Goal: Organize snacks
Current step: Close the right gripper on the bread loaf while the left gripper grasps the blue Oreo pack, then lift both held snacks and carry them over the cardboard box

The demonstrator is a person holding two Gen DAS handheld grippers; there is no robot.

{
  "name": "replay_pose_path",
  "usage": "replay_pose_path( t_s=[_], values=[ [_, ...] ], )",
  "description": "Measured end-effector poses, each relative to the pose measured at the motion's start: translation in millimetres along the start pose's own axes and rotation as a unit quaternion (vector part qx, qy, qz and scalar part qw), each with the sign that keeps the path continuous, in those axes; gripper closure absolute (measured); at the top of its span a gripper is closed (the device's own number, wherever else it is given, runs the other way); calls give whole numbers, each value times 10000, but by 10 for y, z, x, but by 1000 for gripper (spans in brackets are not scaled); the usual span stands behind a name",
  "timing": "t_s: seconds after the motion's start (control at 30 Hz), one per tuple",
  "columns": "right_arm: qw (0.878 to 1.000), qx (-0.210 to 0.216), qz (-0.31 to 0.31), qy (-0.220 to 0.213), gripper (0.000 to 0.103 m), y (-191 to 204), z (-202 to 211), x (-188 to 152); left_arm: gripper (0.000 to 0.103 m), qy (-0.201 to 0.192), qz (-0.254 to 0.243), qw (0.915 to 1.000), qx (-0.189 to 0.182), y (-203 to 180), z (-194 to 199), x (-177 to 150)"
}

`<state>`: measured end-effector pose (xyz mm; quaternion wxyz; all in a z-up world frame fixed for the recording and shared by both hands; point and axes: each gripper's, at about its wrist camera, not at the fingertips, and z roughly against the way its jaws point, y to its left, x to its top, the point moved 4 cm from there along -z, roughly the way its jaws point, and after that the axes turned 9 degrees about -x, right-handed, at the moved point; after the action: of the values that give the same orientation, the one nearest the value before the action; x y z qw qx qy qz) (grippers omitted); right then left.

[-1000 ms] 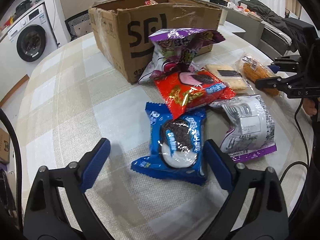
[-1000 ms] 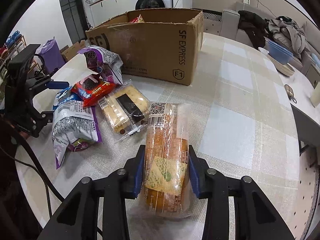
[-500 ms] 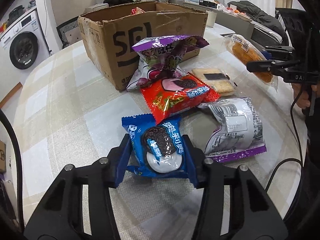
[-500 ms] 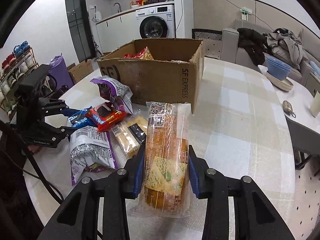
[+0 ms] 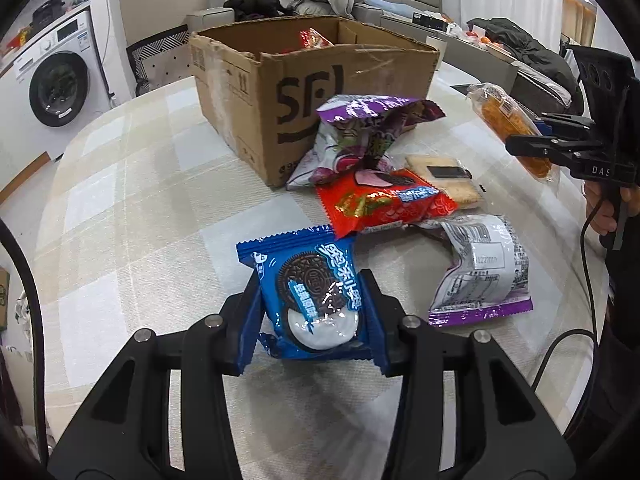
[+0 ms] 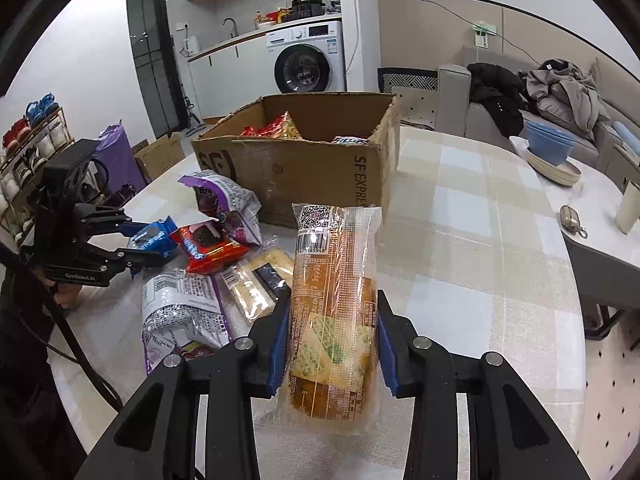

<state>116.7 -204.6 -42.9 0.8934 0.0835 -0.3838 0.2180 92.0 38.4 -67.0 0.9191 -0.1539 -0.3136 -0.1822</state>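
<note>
My left gripper (image 5: 314, 316) is shut on a blue Oreo packet (image 5: 310, 292) and holds it lifted off the table; the packet also shows in the right wrist view (image 6: 154, 236). My right gripper (image 6: 330, 344) is shut on a long clear-wrapped orange bread packet (image 6: 332, 312), raised above the table; the packet shows at the right of the left wrist view (image 5: 508, 128). An open cardboard box (image 5: 320, 92) stands behind the pile, with snacks inside (image 6: 276, 130). A red packet (image 5: 380, 204), a purple bag (image 5: 360, 136), a cracker pack (image 5: 444, 180) and a silver-purple bag (image 5: 480, 272) lie on the table.
The checked tablecloth (image 5: 132, 216) covers a round table. A stack of bowls and plates (image 6: 550, 156), a small metal item (image 6: 572, 220) and a white cup (image 6: 628, 208) sit on a side table at right. A washing machine (image 6: 306, 60) and a sofa with clothes (image 6: 552, 96) stand behind.
My left gripper closed on the Oreo packet and lifted it. My right gripper raised the bread packet higher and toward the box.
</note>
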Motion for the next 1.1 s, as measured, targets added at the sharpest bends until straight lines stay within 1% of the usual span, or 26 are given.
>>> replay_pose_path(
  t_s=[0.27, 0.47, 0.67, 0.83, 1.1],
  values=[
    [9995, -42, -270, -124, 65, -85, 37, 65, 61, -250, 117, 9996, 15, 34, 209, 0],
    [9991, -42, -342, -230, 65, -86, 74, 103, 61, -518, 192, 9984, -133, -7, 403, 60],
    [9988, -9, -363, -340, 65, -67, 98, 141, 61, -742, 199, 9969, -171, -57, 613, 91],
    [9981, 25, -445, -432, 65, -61, 122, 168, 61, -910, 152, 9957, -107, -154, 755, 168],
    [9967, 42, -544, -594, 65, -24, 170, 243, 61, -1226, 350, 9918, -16, -237, 888, 292]
  ],
)
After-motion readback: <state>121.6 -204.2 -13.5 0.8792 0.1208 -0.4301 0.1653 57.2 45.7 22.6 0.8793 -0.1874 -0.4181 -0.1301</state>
